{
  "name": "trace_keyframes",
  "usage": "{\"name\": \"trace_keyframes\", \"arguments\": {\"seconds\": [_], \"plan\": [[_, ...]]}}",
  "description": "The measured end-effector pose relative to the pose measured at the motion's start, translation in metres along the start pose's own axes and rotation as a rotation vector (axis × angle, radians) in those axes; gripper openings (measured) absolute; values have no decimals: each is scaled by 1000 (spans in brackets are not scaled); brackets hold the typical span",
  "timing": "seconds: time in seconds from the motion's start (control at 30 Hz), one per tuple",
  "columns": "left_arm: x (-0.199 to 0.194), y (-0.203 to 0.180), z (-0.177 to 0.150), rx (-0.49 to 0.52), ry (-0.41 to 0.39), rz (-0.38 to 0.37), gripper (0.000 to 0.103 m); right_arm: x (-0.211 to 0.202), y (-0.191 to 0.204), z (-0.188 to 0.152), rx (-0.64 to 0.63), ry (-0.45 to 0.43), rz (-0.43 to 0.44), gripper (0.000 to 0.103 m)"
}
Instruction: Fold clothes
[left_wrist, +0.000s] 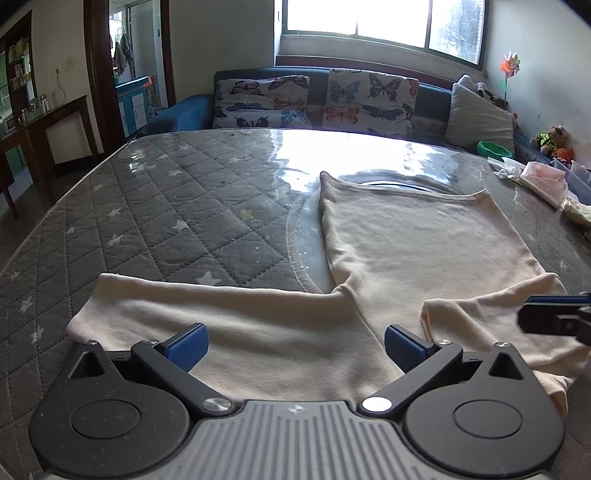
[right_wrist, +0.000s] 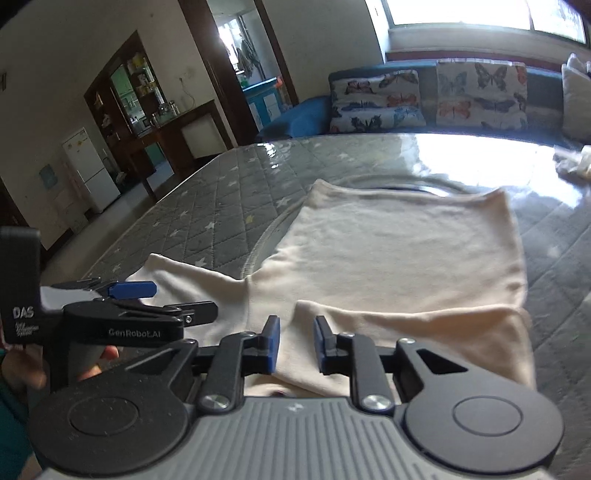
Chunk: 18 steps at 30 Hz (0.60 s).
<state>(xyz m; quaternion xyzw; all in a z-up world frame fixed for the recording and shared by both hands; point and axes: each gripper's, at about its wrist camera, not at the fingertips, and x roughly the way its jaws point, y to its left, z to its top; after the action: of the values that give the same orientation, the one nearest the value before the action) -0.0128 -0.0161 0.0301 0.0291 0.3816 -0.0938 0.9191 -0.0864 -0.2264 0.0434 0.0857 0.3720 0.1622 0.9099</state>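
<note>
A cream long-sleeved shirt (left_wrist: 413, 251) lies flat on the table, hem toward the far side. Its left sleeve (left_wrist: 207, 314) stretches out to the left. Its right sleeve (left_wrist: 491, 314) is folded in over the body. My left gripper (left_wrist: 295, 345) is open and hovers over the shirt's near edge, where the left sleeve joins the body. In the right wrist view the shirt (right_wrist: 388, 251) fills the middle. My right gripper (right_wrist: 296, 343) is open with a narrow gap, just above the folded sleeve's end (right_wrist: 332, 321). The left gripper (right_wrist: 133, 291) shows to its left.
The table has a grey quilted star-pattern cover (left_wrist: 166, 214) under a glossy clear sheet. A blue sofa with butterfly cushions (left_wrist: 317, 99) runs along the far side. Tissues and small items (left_wrist: 543, 181) sit at the table's right edge. A wooden cabinet (right_wrist: 147, 122) stands left.
</note>
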Motion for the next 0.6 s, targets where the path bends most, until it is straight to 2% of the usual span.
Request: {"name": "trace_keyframes", "arguments": {"seconds": [0.13,0.27,0.43,0.6], "plan": [[-1,-8,3,10,-12,-30,103,-22,-26,-8,-20,-2,-114,20],[1,-24,5,45,-14,-91,101,-36,-64,-22,40,23,-213,20],[11,-48,7,104,-1,-146,92,-41,-92,-39,90,73,-248,20],[26,-66,9,140,23,-168,91,-47,-106,-30,124,12,-249,20]]}}
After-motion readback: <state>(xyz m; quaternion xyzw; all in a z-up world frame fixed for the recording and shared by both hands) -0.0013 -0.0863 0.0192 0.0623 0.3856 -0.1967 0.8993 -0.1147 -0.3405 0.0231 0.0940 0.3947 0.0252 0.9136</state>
